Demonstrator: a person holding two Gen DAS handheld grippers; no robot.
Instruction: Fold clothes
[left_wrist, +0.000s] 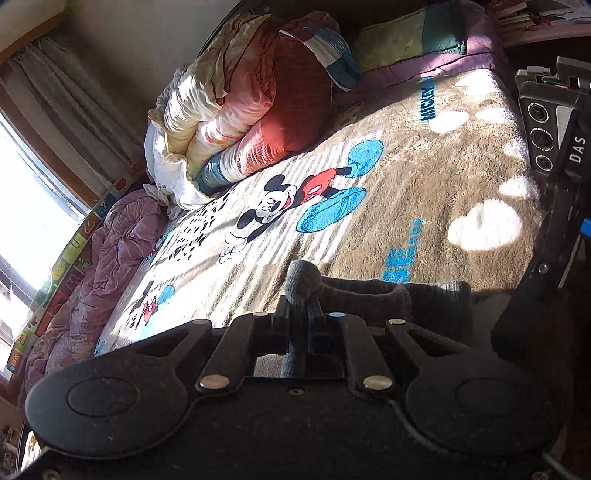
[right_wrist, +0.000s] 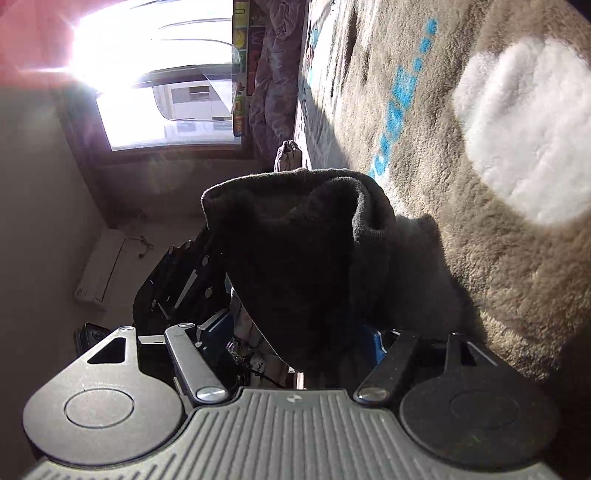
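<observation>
My left gripper (left_wrist: 301, 295) is clamped on one grey sock (left_wrist: 388, 291). At three o'clock my right gripper (right_wrist: 295, 343) stands wide around the sock's dark cuff, on one Mickey blanket (left_wrist: 369, 206).

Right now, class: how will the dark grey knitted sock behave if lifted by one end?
The dark grey knitted sock is probably floppy: it droops from the left gripper. Likely light, since a thin pinch holds it. Its fuzzy knit should resist slipping.
</observation>
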